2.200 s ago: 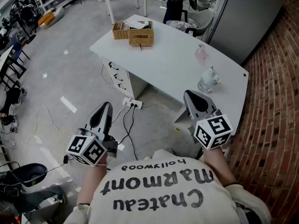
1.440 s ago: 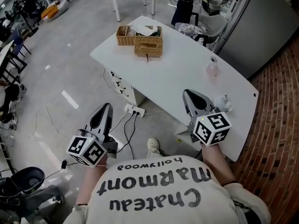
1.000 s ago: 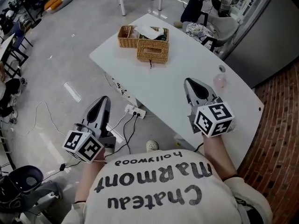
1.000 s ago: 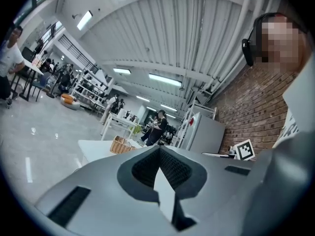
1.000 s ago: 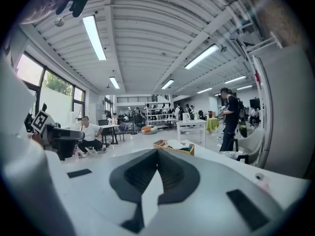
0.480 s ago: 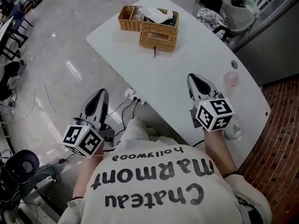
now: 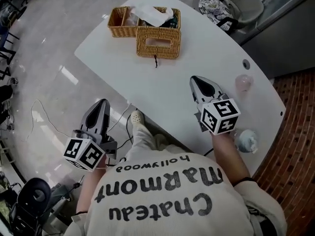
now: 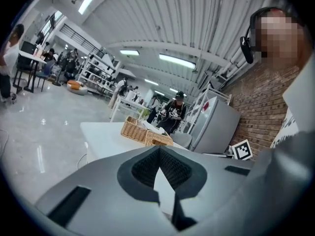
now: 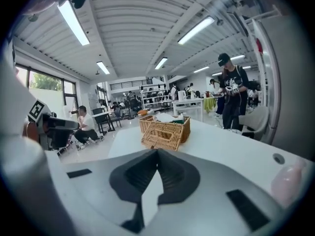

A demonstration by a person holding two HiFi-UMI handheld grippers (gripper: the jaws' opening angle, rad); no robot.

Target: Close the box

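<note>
Wicker box (image 7: 158,36) on table (image 7: 197,58) — left tool (image 7: 102,103), right tool (image 7: 199,79) closed, empty.

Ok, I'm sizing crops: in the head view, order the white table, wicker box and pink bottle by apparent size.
1. white table, largest by far
2. wicker box
3. pink bottle, clearly smallest; no close calls

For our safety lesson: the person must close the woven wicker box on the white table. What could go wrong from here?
White crumpled paper rises above the woven wicker box, so closing could trap it. The clear bottle near the white table edge, beside the right gripper, could be knocked off.
</note>
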